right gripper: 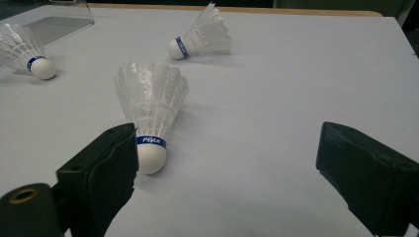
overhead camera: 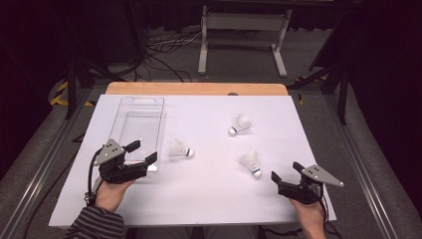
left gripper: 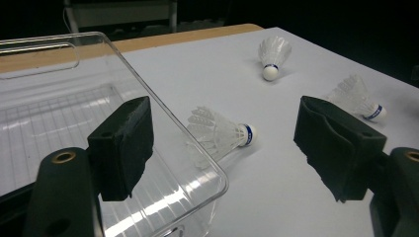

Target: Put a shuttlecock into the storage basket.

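Both tools wide open (empty): left tool (overhead camera: 141, 152), right tool (overhead camera: 285, 171)

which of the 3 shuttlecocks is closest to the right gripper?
The near-right shuttlecock, just ahead of the right gripper; in the right gripper view it lies beside one jaw, cork toward the camera. The other two shuttlecocks lie farther off.

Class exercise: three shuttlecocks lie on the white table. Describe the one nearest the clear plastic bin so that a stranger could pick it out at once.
Start at the clear plastic bin on the left half of the white table. Just off the bin's near right corner, ahead of the left tongs, lies a shuttlecock on its side. Unlike the other two, its cork tip points right, away from the bin.
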Available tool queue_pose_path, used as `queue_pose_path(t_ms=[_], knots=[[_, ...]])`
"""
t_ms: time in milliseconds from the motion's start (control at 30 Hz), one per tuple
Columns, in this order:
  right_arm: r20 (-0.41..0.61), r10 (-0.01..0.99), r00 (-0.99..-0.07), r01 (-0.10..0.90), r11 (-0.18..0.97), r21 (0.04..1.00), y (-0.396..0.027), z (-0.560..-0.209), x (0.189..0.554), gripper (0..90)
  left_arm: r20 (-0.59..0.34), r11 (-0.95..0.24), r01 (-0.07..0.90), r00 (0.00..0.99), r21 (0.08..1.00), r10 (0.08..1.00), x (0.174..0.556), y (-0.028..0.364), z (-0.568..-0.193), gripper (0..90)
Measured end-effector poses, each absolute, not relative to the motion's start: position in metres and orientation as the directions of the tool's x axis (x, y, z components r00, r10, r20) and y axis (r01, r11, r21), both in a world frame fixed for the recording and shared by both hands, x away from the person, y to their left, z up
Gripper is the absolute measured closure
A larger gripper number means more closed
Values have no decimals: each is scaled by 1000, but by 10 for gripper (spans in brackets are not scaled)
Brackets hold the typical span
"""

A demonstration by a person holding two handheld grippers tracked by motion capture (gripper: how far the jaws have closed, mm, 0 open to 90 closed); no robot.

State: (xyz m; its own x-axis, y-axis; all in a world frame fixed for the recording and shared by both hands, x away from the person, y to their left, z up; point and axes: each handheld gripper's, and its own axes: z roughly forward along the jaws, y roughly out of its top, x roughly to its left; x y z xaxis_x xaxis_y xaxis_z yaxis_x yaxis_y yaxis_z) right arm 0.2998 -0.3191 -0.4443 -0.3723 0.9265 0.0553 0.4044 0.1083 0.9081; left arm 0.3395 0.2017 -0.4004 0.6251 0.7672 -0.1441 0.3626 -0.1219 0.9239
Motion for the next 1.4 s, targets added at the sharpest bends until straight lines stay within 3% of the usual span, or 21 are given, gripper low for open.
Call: queue_pose_path(t_ms=[1400], knots=[[59,923,-381,410,111,905,-318,-445,300,100,-143,-189,412,651,891,745,380,152,-387,255]])
